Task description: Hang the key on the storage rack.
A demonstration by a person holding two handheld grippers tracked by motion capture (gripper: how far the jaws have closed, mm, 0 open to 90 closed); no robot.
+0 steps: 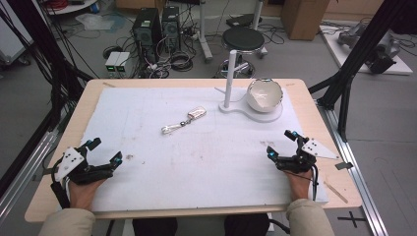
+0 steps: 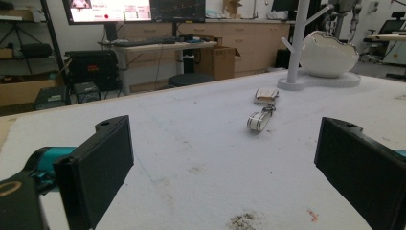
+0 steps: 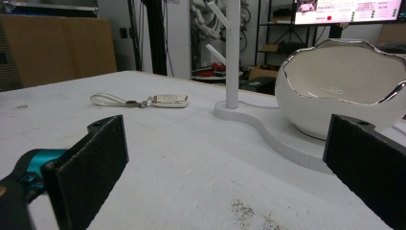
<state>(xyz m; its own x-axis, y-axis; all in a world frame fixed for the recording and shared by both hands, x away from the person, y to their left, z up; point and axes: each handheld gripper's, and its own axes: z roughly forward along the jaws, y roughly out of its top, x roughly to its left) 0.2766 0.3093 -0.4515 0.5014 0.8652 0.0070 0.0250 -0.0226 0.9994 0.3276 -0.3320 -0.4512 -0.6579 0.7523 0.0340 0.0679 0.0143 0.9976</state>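
Both grippers sit closest to the camera, down at the near edge of the surface [image 1: 147, 98], so nothing has really started, by the look of it. The key fob [image 1: 184, 121] with its strap loop lies untouched in the middle of the white mat, well apart from either hand. I'd guess the job is to pick it up and either hang it on the white peg stand [image 1: 229, 73] or drop it in the egg-shaped bowl [image 1: 264, 95], both on the same white base at about 1 o'clock from the fob. All of that is left to do.

From the fob, the left gripper [image 1: 104, 151] is down around 7 o'clock and the right gripper [image 1: 280, 142] around 4 o'clock. Both hands rest low with forearms coming in from the bottom edge, grippers lying roughly level and angled inward toward the middle.

Fingers are spread wide on both, nothing between them. In the left gripper view the fob [image 2: 262, 108] shows past the black fingers [image 2: 95, 170], ahead and a bit right. In the right gripper view the fob [image 3: 143, 100] is off to the left, and the bowl [image 3: 342, 88] is near on the right.
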